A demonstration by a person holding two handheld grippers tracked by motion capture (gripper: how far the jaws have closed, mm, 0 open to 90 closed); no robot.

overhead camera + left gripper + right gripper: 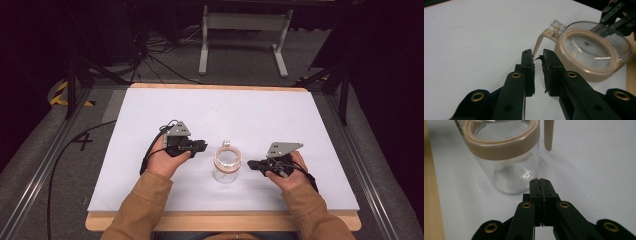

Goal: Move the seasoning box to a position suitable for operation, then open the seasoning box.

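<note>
A clear glass jar [226,165] with a beige lid ring stands upright near the front middle of the white table top [215,107]. A beige strap [540,41] hangs from the lid's hinge, and its free end reaches the tips of my left gripper [538,56]. That gripper's jaws stand a narrow gap apart, open, just left of the jar [594,55]. My left gripper [202,146] and my right gripper [250,163] flank the jar. The right gripper [540,180] is shut on nothing, its tips a short way from the jar's base [506,157]. The strap [548,135] dangles beyond it.
The table's wooden front edge [220,220] runs close behind the jar. A grey metal stand [245,22] and cables [160,60] lie on the floor beyond the table. The other gripper [619,15] shows past the jar in the left gripper view.
</note>
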